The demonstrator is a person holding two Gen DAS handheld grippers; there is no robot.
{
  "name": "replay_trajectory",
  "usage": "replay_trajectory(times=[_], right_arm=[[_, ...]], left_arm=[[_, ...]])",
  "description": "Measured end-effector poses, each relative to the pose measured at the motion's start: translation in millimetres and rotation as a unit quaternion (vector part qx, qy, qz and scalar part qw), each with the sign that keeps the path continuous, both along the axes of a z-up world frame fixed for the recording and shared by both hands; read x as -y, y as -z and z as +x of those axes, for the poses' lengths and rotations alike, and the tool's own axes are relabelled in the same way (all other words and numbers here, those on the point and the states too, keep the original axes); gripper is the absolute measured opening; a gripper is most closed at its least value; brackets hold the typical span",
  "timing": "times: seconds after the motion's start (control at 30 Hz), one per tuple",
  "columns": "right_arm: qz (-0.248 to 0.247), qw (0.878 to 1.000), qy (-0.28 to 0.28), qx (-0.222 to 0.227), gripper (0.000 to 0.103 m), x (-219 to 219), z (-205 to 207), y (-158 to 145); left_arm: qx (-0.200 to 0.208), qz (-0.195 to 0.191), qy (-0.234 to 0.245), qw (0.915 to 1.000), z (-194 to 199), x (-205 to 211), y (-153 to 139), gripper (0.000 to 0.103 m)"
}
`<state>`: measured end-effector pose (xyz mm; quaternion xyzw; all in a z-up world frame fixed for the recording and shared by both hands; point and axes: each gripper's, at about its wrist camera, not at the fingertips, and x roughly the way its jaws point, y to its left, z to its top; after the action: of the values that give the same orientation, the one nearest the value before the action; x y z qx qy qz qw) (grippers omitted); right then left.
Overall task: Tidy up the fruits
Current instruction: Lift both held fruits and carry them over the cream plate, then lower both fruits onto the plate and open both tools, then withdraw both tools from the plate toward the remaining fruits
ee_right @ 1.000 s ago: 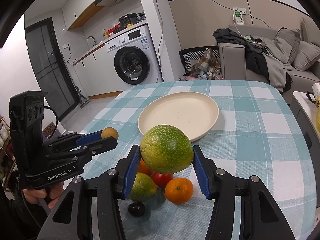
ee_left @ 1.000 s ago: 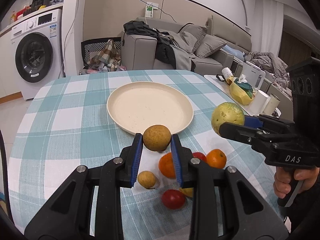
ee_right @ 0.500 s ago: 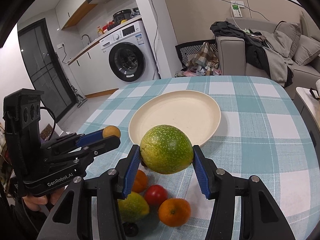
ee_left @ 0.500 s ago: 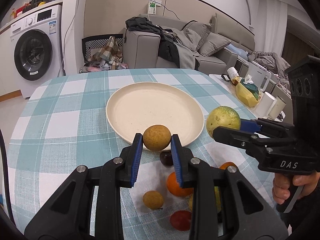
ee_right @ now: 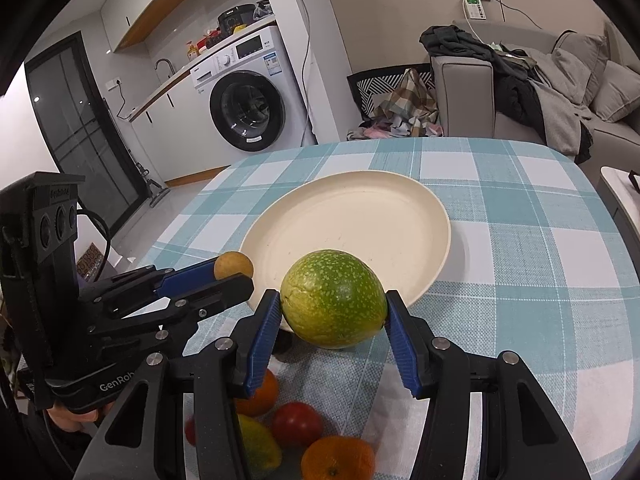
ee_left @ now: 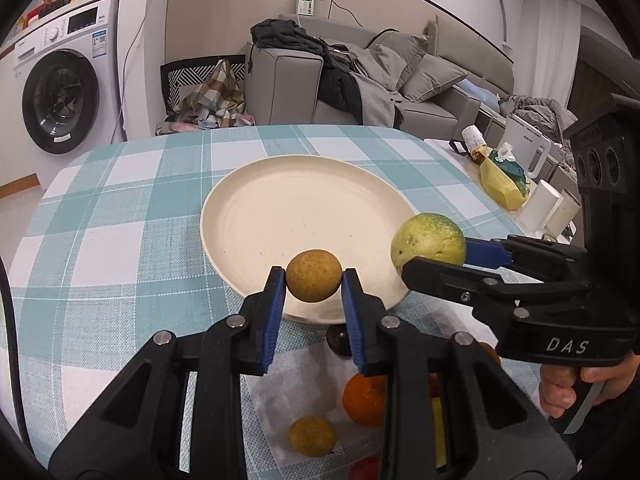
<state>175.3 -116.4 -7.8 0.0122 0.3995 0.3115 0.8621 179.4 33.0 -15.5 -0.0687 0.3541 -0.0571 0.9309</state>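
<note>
Two hand-held grippers over a table with a teal checked cloth. Left gripper nearly closed, fingers clamped on a small brown fruit above the near rim of an empty cream plate. Right gripper partly open, gripping a large green fruit beside that rim. More loose fruit lying on the table below, near the plate.

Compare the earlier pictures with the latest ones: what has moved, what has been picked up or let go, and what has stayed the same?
Both tools have moved forward toward the cream plate, so it looms larger and the loose fruit has slipped lower in view. Nothing was grasped or released: the left tool still clamps the small brown fruit, the right tool the speckled green fruit. The plate remains empty.
</note>
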Motion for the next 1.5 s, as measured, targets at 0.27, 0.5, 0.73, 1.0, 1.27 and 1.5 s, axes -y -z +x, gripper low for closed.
replay_trajectory(times=[0.27,0.5,0.73,1.0,1.27,1.5], right_arm=[[-0.011,1.000,-0.002,-0.010,0.053,-9,17,10],[-0.021,1.000,-0.001,-0.015,0.053,-13,25,17],[-0.035,0.999,-0.001,-0.013,0.054,-16,26,18],[-0.036,0.999,0.004,-0.001,0.071,-7,20,7],[-0.034,0.999,0.009,0.014,0.103,12,1,-4],[-0.023,0.999,0.016,0.015,0.103,25,-18,-8]], left_arm=[[-0.013,0.001,-0.001,0.9999,12,-1,8,0.026],[-0.025,0.003,0.000,0.9997,17,-1,15,0.026],[-0.030,-0.001,0.000,0.9995,19,-1,17,0.026],[-0.025,0.018,-0.007,0.9995,6,-2,7,0.063],[-0.001,0.033,-0.008,0.9994,-27,-2,-11,0.091],[0.009,0.025,-0.009,0.9996,-62,-3,-20,0.102]])
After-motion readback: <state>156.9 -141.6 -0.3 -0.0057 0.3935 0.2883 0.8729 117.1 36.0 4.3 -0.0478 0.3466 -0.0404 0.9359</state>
